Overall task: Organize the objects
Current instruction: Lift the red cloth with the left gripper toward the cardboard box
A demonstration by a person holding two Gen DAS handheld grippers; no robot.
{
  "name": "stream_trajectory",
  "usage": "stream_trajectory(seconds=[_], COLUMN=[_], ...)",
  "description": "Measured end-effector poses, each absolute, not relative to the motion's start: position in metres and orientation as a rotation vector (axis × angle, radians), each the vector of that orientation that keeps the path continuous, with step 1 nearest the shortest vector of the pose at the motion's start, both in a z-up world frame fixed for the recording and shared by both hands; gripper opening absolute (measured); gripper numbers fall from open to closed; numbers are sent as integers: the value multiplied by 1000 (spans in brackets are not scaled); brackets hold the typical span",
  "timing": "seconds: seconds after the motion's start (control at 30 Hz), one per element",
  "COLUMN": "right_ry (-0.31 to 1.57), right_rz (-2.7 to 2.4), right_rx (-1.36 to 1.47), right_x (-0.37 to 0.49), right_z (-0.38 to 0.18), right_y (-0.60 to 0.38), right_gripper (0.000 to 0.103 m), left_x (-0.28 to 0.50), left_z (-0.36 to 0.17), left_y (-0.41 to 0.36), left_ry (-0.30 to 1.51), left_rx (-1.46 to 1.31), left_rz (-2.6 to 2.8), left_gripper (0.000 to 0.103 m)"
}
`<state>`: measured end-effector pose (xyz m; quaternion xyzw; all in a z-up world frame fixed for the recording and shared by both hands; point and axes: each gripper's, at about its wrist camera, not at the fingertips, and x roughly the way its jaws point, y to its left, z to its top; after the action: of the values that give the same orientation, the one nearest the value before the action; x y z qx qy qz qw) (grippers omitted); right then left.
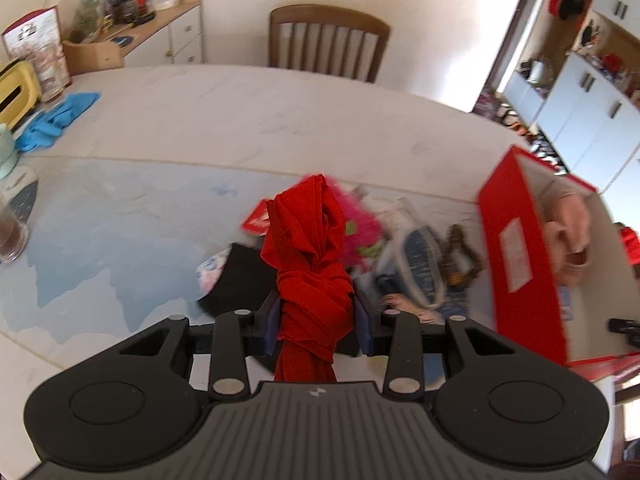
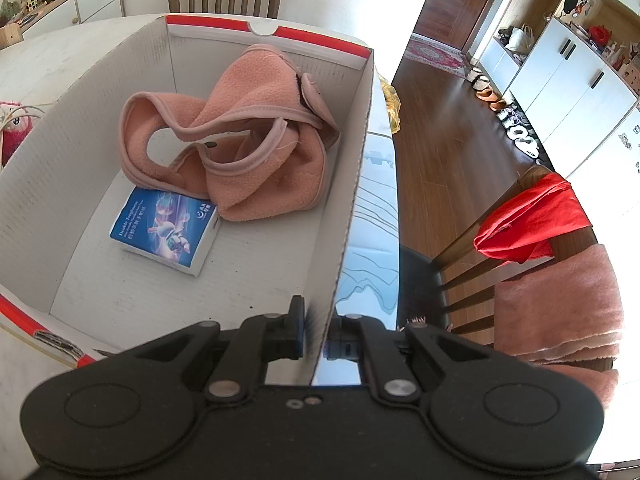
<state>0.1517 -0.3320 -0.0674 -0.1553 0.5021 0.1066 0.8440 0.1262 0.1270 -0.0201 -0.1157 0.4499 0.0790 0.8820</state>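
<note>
My left gripper (image 1: pixel 316 320) is shut on a knotted red cloth (image 1: pixel 310 252) and holds it above the table, over a pile of loose items (image 1: pixel 400 252). A red cardboard box (image 1: pixel 520 248) stands to the right of the pile. My right gripper (image 2: pixel 314 332) is shut on the box's right wall (image 2: pixel 352 184). Inside the box lie a pink fleece garment (image 2: pixel 248 140) and a blue-and-white tissue pack (image 2: pixel 168 228).
The pile holds a black cloth (image 1: pixel 236 280), a pink plush (image 1: pixel 360 224), a striped bag (image 1: pixel 420 264) and a brown item (image 1: pixel 460 256). A blue cloth (image 1: pixel 56 120) and a glass (image 1: pixel 10 232) sit at the left. A chair (image 1: pixel 328 40) stands behind the table; another with red cloth (image 2: pixel 528 220) is at the right.
</note>
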Motion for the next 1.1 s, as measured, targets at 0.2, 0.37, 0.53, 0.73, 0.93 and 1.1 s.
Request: stream_trajectory(seconds=[0.2, 0.37, 0.53, 0.73, 0.93, 1.1], right_ry=[1059, 1058, 1059, 1058, 1058, 1056], right_rz=[226, 226, 226, 228, 231, 238], right_rx=[-329, -330, -327, -326, -320, -314], right_x=[152, 151, 151, 152, 153, 153], right_z=[-67, -69, -70, -71, -72, -71], right_y=[-332, -332, -332, -332, -331, -332], right_gripper=[7, 7, 7, 7, 7, 7], left_x=[132, 144, 161, 181, 202, 225], left_z=[8, 27, 37, 47, 58, 52], left_y=[100, 65, 28, -19, -63, -91], left_ry=[892, 861, 855, 848, 791, 809], left_rx=[-223, -174, -149, -100, -33, -28], left_rz=[66, -30, -138, -233, -283, -291], left_gripper=[36, 36, 36, 36, 36, 36])
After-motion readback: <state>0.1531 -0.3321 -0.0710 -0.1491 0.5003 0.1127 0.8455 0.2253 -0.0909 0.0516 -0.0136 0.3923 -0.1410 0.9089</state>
